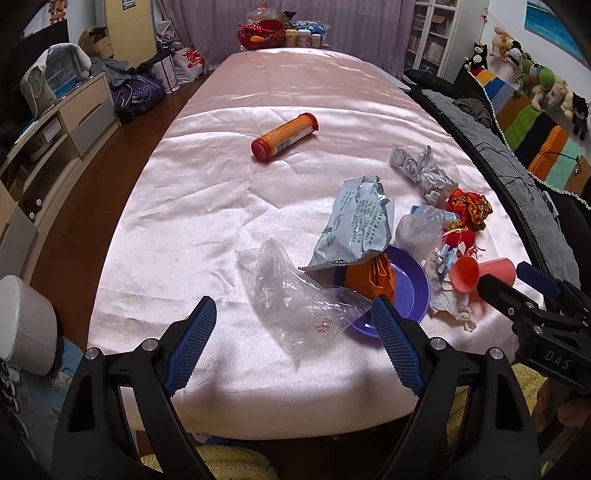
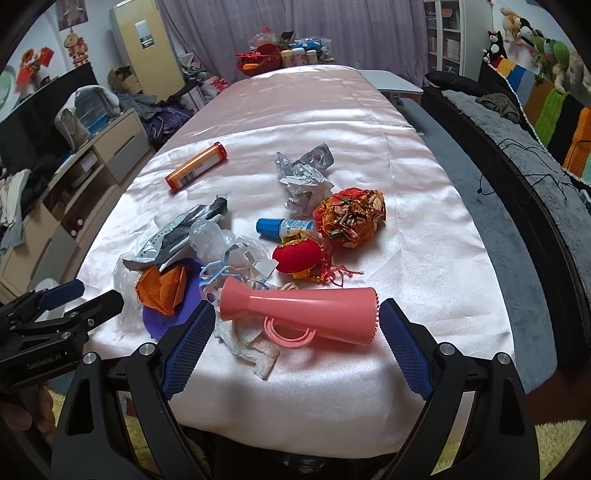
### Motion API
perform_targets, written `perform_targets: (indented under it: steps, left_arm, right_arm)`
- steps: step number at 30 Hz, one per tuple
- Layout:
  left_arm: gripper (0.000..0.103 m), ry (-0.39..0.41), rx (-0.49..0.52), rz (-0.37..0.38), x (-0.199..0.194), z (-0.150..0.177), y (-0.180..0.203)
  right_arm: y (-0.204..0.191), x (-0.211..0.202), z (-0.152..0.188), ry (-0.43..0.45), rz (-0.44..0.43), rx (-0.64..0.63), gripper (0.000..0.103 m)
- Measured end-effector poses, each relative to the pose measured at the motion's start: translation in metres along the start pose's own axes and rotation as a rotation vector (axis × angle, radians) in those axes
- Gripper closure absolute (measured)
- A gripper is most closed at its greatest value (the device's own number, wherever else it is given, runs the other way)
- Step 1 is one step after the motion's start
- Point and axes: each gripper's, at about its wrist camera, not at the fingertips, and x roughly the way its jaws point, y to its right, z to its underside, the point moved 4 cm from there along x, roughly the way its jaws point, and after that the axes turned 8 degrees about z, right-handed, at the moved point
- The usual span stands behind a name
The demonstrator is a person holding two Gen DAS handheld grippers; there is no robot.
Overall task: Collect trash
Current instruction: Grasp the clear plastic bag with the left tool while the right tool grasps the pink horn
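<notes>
My left gripper (image 1: 295, 306) stands open over the near edge of the pink-clothed table (image 1: 258, 92), with a clear plastic bag (image 1: 291, 299) lying between its fingers, untouched. Beyond it are a grey snack bag (image 1: 354, 225), orange paper (image 1: 373, 277) on a purple plate (image 1: 410, 291), silver foil (image 1: 421, 166) and an orange tube (image 1: 284, 136). My right gripper (image 2: 297, 310) is open around a pink cup (image 2: 303, 310) lying on its side, with small gaps at both pads. Crumpled tissue (image 2: 255, 347), a red ornament (image 2: 297, 256), a small blue-capped bottle (image 2: 284, 226) and a red-gold wrapper (image 2: 351, 218) lie nearby.
A white bin (image 1: 26, 325) stands on the floor at the left, with low cabinets (image 1: 74, 122) behind it. A dark sofa (image 1: 517, 166) runs along the table's right side. Bottles and a red basket (image 1: 266, 33) crowd the far end.
</notes>
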Motion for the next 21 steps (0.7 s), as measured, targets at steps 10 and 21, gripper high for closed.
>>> perform_targets:
  steps: [10, 21]
  left_arm:
    - [0.047, -0.034, -0.032, 0.024, 0.023, -0.003, -0.014]
    - [0.093, 0.002, -0.018, 0.042, 0.010, -0.008, -0.009]
  right_arm:
    - [-0.005, 0.018, 0.002, -0.039, -0.012, -0.016, 0.011]
    - [-0.004, 0.005, -0.004, 0.002, -0.039, -0.025, 0.012]
